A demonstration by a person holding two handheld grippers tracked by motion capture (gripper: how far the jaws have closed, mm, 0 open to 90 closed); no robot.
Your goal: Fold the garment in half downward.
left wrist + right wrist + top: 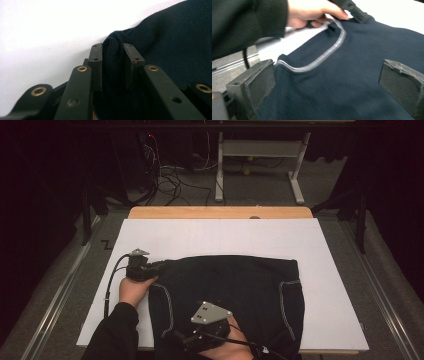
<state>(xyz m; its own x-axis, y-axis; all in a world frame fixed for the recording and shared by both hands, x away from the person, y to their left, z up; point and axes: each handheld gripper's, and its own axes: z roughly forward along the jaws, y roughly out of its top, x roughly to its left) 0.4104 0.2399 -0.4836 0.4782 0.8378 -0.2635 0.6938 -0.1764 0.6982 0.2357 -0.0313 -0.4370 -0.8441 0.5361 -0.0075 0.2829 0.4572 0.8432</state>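
Note:
A dark navy garment (235,290) with pale curved seams lies spread on the white board (225,235). At its far left corner my left gripper (159,266) is shut on a bunched fold of the cloth. In the left gripper view that fold (113,57) stands pinched between both pads of the left gripper (113,50). My right gripper (177,336) hovers low over the garment's near left part, its grey plate on top. In the right gripper view the right gripper (327,75) is open, the wide-apart pads (259,80) flanking flat cloth (349,82) and a pale seam (322,57).
The board rests on a wooden table (220,212). The garment's near edge reaches the board's front edge. A desk frame (260,150) and cables stand on the floor beyond. The hand (312,12) that holds the left gripper shows in the right gripper view.

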